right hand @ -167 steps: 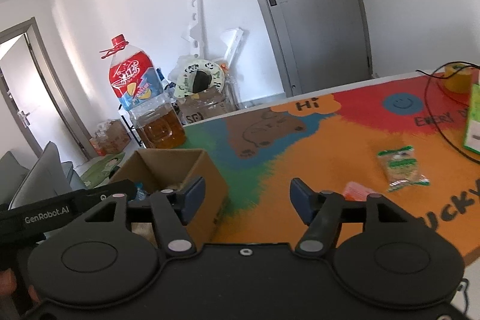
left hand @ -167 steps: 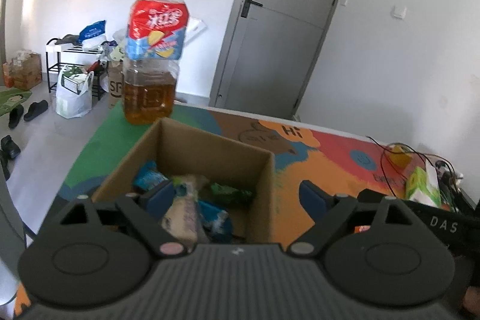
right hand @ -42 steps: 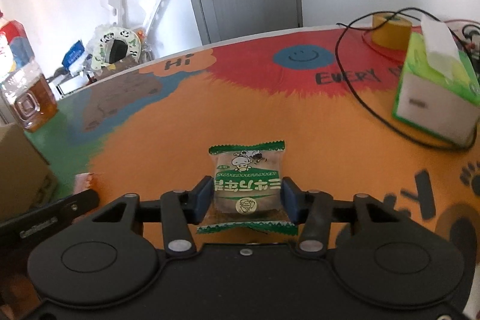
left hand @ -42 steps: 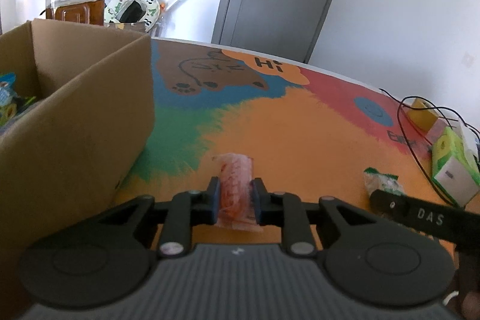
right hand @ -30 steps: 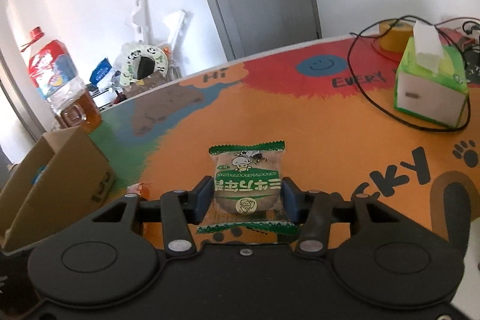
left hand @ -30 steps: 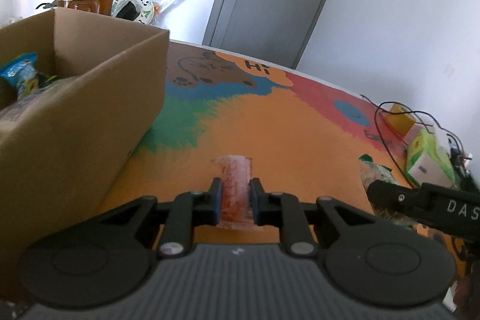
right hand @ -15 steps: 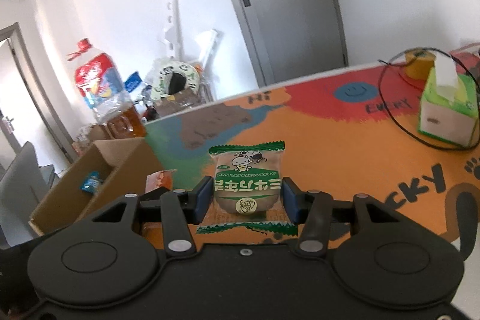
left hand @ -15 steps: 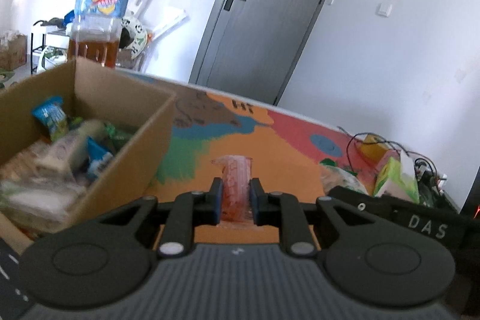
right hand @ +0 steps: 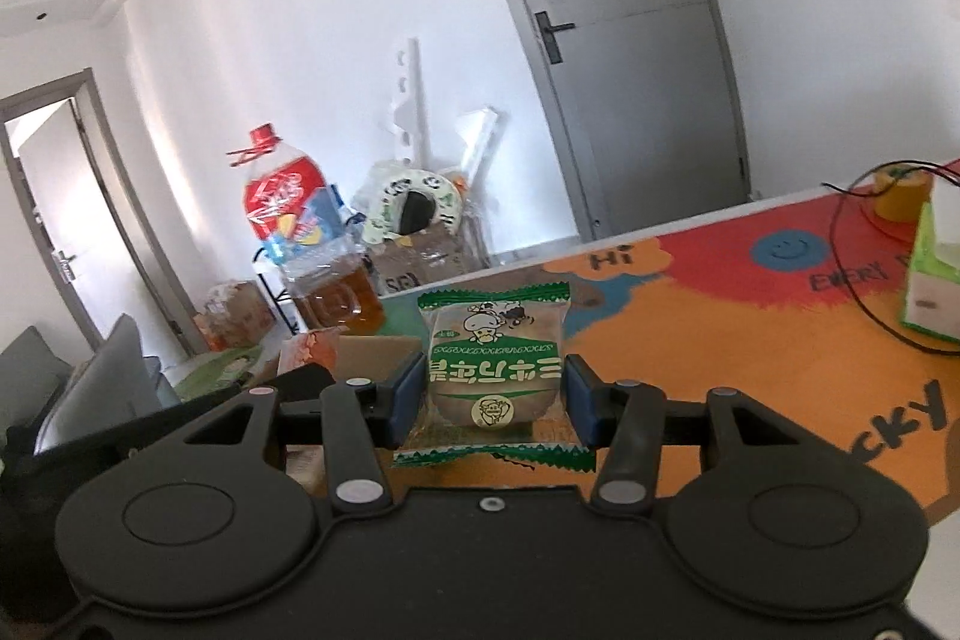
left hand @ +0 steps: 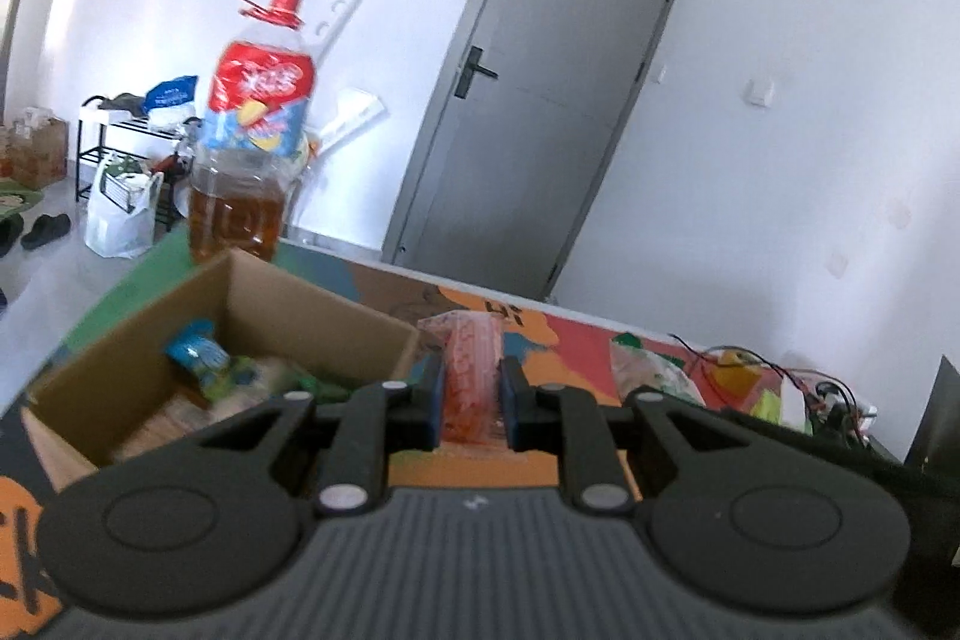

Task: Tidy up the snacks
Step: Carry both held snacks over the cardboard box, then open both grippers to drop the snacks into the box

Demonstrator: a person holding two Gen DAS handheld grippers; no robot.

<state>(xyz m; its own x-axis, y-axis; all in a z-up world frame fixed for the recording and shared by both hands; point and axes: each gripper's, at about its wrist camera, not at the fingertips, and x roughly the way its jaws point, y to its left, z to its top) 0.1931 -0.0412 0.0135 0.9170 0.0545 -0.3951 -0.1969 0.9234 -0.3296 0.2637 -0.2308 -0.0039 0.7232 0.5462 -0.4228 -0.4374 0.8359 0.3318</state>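
Observation:
My left gripper (left hand: pixel 470 400) is shut on an orange snack packet (left hand: pixel 468 370), held in the air just right of the open cardboard box (left hand: pixel 312 313). Several snack packets (left hand: pixel 201 358) lie inside the box. My right gripper (right hand: pixel 492 394) is shut on a green-and-white cake packet (right hand: pixel 495 358), also lifted off the colourful tabletop (right hand: pixel 720 340). In the right wrist view the box (right hand: pixel 372 349) shows only as a strip behind the left gripper's black body, with the orange packet (right hand: pixel 312 349) sticking up beside it. The cake packet (left hand: pixel 648 370) appears at the right in the left wrist view.
A large oil bottle (left hand: pixel 252 160) stands behind the box at the table's far-left corner. A green tissue box (right hand: pixel 933 274), a yellow tape roll (right hand: pixel 900 199) and black cables (right hand: pixel 852 292) sit at the right. A grey door (left hand: pixel 552 112) and floor clutter lie beyond the table.
Both grippers rose with their packets and swung left toward the box. The box's inside came into view, and the oil bottle shifted toward the middle of both views.

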